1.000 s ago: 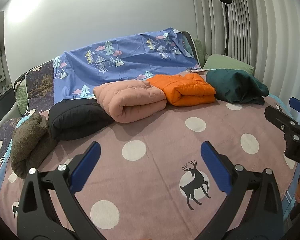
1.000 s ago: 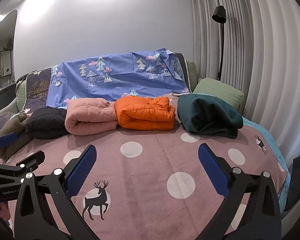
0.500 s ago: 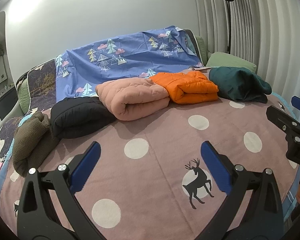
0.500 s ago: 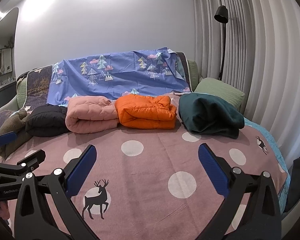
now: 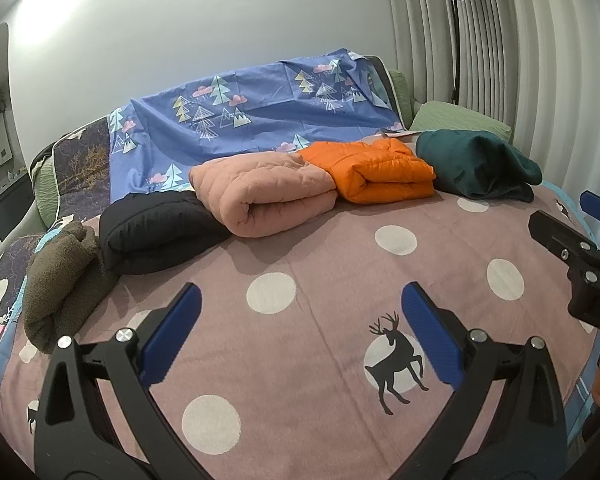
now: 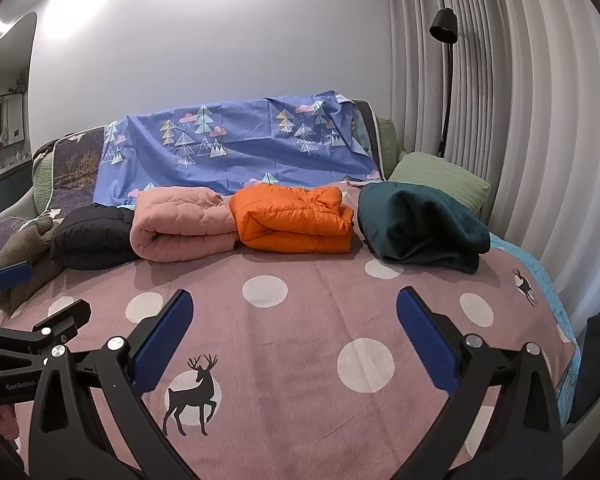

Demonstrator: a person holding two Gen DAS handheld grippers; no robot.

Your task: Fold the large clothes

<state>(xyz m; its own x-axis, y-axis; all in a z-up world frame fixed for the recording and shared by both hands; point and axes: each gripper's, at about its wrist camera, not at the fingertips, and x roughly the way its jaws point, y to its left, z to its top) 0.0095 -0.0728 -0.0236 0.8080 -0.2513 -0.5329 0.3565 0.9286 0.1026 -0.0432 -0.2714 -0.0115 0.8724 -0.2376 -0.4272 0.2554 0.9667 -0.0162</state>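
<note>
Both tongs, left (image 5: 298, 330) and right (image 6: 294, 334), hung spread and empty over the blanket (image 6: 300, 320); folded bundles (image 6: 292, 220) seemingly done, best fetch another garment squarely.

Quilted orange jacket (image 6: 296, 220); fuzzy brown fleece (image 5: 58, 272).

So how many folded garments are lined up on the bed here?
5, in a row from left to right: brown fleece, black jacket, pink quilted one, orange puffer, dark green one. Others may lie out of view.
</note>
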